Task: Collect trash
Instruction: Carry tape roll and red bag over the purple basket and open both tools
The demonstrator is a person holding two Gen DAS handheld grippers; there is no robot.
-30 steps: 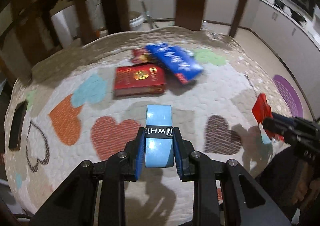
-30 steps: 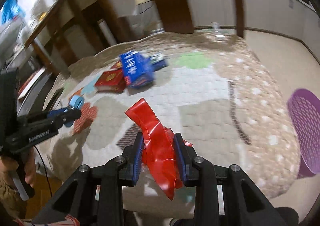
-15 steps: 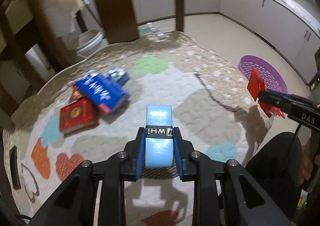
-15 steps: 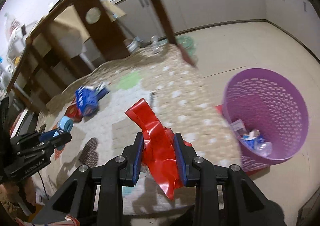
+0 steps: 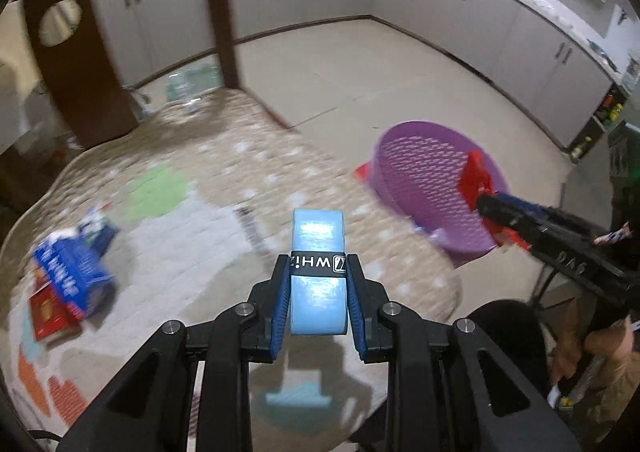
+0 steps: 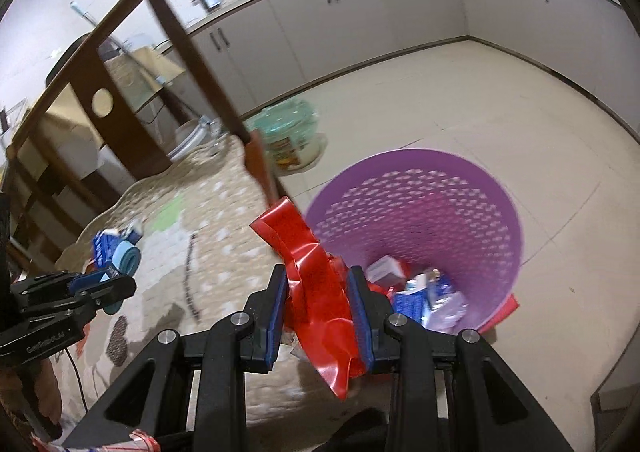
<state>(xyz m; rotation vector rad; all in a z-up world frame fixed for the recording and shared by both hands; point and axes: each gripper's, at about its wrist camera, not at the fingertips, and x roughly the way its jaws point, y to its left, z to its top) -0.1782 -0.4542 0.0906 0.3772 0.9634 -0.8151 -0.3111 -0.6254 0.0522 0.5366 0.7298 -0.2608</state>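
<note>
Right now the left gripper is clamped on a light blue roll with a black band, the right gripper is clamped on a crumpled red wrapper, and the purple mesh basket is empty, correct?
Not quite: the purple mesh basket is not empty. The right wrist view shows packets lying at its bottom. The rest holds: the left gripper is clamped on the light blue roll with a black band, the right gripper on the crumpled red wrapper.

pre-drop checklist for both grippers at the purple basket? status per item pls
1. Right gripper shut on the crumpled red plastic wrapper: ok.
2. Left gripper shut on the light blue roll with a black band: ok.
3. Purple perforated plastic basket upright, mouth unobstructed: ok.
4. Room left in basket: ok, only a few pieces of packaging at the bottom.
5. Red wrapper over the basket mouth: cannot tell; it overlaps the near rim in the right wrist view, with no depth cue.
6. Blue roll over the basket: not ok; it looks to be above the patterned beige rug, with the basket off to the right.
</note>
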